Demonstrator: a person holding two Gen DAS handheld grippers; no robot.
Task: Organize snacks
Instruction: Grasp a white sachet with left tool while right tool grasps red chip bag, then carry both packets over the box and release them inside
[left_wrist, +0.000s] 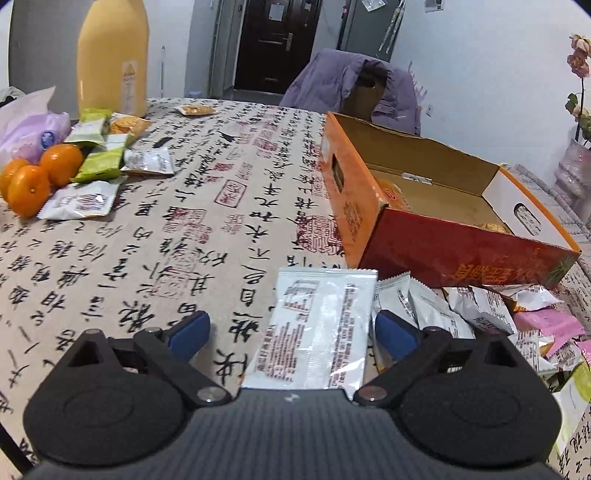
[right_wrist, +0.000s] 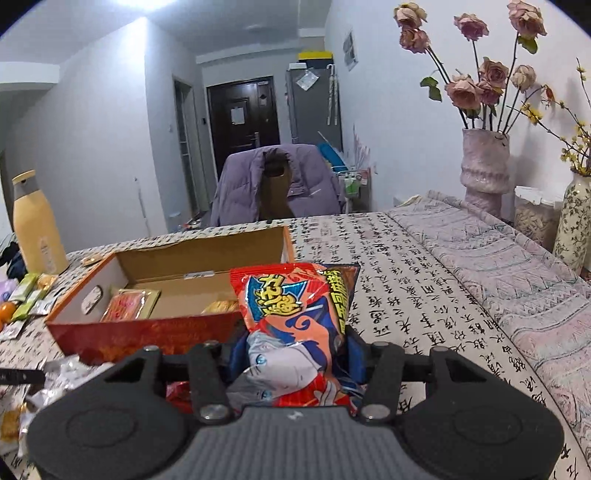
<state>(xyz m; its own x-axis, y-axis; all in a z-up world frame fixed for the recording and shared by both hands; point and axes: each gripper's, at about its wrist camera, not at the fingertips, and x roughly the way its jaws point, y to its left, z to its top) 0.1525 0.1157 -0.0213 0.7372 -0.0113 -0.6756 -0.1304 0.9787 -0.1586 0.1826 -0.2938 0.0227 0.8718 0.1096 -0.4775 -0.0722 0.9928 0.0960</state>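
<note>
Red snack bag (right_wrist: 295, 325) upright; orange box (right_wrist: 147, 295) open.

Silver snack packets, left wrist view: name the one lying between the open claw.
The large silver packet lying flat between the left claw, apart from the pile beside it.

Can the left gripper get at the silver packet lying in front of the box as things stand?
Probably yes. The left gripper is open, its fingers either side of the silver packet, which lies flat on the tablecloth. The orange box sits beyond, not between.
</note>
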